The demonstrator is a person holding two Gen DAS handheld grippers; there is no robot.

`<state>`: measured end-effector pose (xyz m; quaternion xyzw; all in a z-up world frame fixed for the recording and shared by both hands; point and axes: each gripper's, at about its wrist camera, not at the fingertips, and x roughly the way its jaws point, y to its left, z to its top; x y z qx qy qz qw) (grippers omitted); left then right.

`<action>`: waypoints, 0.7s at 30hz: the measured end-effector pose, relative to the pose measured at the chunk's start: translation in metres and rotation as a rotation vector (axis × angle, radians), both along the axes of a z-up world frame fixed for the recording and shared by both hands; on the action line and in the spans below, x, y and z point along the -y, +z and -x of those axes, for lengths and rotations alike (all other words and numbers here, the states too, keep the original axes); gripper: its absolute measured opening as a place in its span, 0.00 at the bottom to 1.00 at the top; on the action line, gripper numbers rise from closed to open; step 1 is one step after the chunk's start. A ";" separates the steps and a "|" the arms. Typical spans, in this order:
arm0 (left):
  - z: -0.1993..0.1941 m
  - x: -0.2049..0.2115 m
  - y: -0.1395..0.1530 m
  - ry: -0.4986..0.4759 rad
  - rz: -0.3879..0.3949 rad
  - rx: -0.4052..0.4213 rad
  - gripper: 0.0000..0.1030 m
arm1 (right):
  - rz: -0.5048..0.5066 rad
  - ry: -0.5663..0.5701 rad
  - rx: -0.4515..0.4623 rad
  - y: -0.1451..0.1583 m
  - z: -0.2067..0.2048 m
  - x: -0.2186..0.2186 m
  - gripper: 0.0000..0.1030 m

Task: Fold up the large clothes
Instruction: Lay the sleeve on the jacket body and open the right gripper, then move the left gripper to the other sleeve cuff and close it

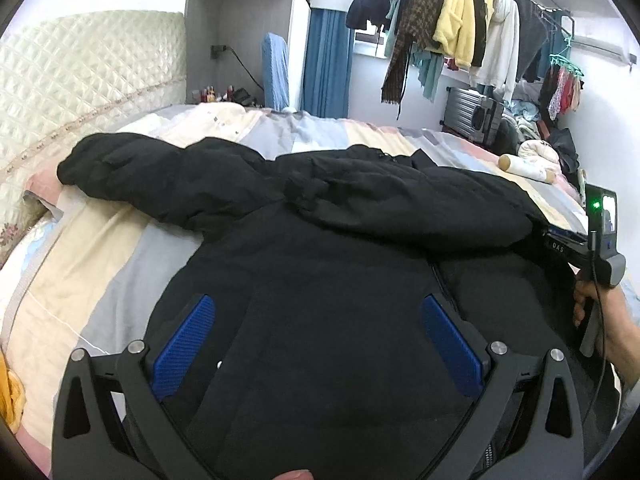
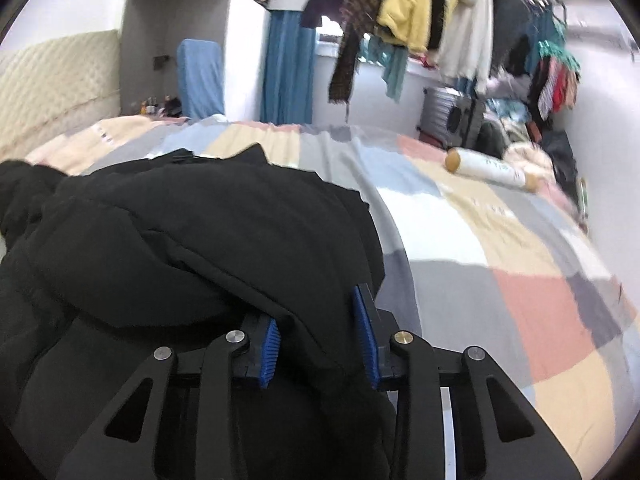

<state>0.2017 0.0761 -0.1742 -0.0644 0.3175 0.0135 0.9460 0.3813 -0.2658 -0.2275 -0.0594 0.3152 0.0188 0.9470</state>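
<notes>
Covering a patchwork bed [image 2: 500,240], the black jacket [image 1: 320,240] sits under the wide-open left tool [image 1: 320,344], right tool [image 2: 320,344] pinching it.

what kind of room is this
Most likely a lived-in bedroom. A bed with a patchwork cover and a quilted headboard fills the view, a rail of hanging clothes runs along the far wall, and a black puffer jacket lies spread on the bed.
</notes>
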 end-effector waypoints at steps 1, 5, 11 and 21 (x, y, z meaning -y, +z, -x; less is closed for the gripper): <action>0.000 0.000 0.001 0.001 -0.001 0.001 1.00 | 0.000 -0.017 -0.023 -0.003 -0.005 0.002 0.29; 0.005 -0.001 0.007 -0.005 0.039 0.007 1.00 | -0.066 -0.041 -0.074 -0.011 -0.011 0.016 0.29; 0.017 0.003 0.022 -0.002 0.026 0.035 1.00 | -0.142 -0.021 -0.092 0.011 0.007 0.016 0.41; 0.044 0.015 0.048 -0.023 0.043 0.111 1.00 | -0.219 0.083 -0.027 0.072 0.083 -0.021 0.42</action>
